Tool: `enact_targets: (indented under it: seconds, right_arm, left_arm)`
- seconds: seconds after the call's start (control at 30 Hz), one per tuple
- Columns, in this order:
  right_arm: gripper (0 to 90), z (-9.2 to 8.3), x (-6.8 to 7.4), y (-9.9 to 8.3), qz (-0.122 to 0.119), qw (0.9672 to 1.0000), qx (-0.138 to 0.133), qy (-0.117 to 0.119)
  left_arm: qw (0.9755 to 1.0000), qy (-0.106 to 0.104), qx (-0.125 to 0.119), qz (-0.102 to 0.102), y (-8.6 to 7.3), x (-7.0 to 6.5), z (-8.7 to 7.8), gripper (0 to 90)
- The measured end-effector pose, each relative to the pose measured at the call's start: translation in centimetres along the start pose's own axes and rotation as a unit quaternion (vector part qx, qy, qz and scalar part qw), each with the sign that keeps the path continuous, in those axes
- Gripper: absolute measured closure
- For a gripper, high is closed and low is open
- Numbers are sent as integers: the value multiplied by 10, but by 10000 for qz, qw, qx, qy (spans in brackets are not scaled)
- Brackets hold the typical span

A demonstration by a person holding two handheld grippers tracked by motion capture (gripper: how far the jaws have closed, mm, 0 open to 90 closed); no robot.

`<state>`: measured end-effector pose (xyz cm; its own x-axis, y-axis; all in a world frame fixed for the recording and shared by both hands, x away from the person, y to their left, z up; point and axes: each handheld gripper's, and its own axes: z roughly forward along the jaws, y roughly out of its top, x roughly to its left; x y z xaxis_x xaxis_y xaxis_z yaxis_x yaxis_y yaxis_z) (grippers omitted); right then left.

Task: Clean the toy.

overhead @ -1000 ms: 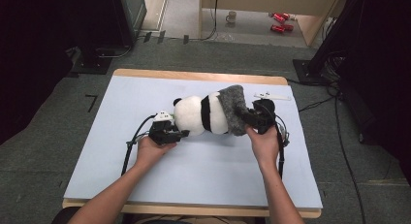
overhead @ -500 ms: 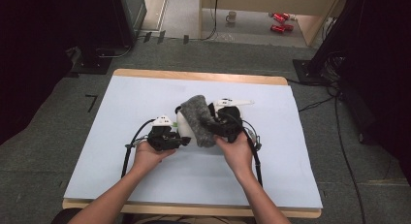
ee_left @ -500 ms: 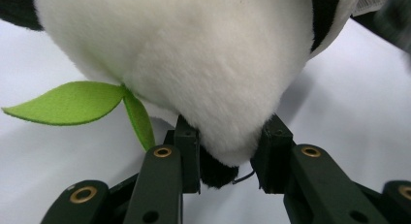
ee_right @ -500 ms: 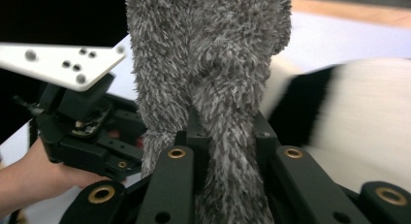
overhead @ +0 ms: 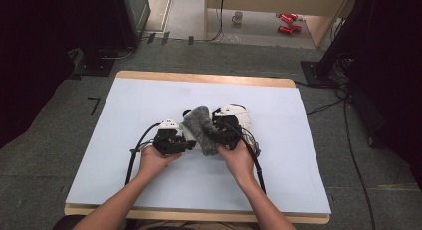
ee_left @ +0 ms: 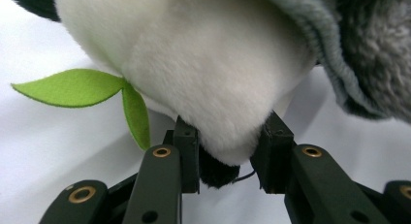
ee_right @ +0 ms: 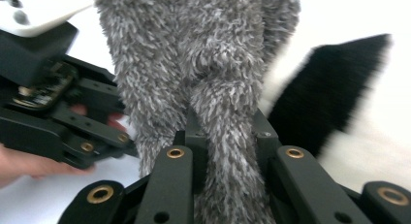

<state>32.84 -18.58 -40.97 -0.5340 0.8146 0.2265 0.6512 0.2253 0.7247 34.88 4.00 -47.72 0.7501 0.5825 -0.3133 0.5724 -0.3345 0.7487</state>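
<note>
Plush panda and grey fuzzy cloth gripped mid-bench

The left gripper [overhead: 186, 144], its jaws just closed further, is clamped on the panda toy [ee_left: 203, 83]; at its 3 o'clock, the grey fuzzy cloth [overhead: 201, 130] is pinched by the right gripper [overhead: 214, 136], over the white-covered bench [overhead: 298, 155].

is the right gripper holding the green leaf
No, the right gripper has its fingers clamped on the grey fuzzy cloth; the green leaf hangs free beside the panda plush.
</note>
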Motion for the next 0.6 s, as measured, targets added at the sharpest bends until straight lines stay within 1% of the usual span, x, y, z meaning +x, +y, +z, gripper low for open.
enact_targets:
  seconds: [0.03,0.07,0.1,0.23,0.27,0.33,0.37,0.4,0.43,0.47,0.5,0.57,0.6]
  right_arm:
    - [777,-4,-7,0,45,10000,4,-77]
    - [779,-6,-9,0,103,9999,23,-72]
    - [779,-6,-9,0,103,9999,23,-72]
    - [783,-15,-21,2,191,9997,-38,-136]
    - [783,-19,-24,3,231,9995,-53,-187]
    - [783,-21,-25,3,242,9995,-71,-211]
    - [783,-24,-26,4,209,9994,-80,-250]
    - [783,-28,-29,5,250,9992,-111,-302]
    - [783,-28,-29,5,250,9992,-111,-302]
    - [783,-34,-34,5,296,9988,-153,-355]
    - [783,-34,-34,5,296,9988,-153,-355]
    - [783,-40,-39,5,352,9983,-215,-424]
    - [782,-46,-46,5,455,9975,-280,-473]
  left_arm:
    - [10000,-13,-34,-14,0,1,0,678]
    - [10000,-15,-35,-4,1,1,0,678]
    - [10000,-17,-46,13,2,1,0,678]
    - [10000,-54,-39,31,5,3,-1,678]
    - [10000,-59,-32,8,6,4,-1,678]
    - [10000,-63,-13,13,7,6,-1,678]
    - [10000,-61,-23,13,8,7,-1,678]
    - [10000,-74,-16,6,8,8,-1,679]
    - [10000,-95,-7,-22,9,10,-1,679]
    - [9999,-107,-13,-12,10,12,-1,678]
    - [9999,-107,-13,-12,10,12,-1,678]
    - [9999,-125,-14,-37,11,13,-1,678]
    - [9999,-122,-18,-32,12,13,-1,678]
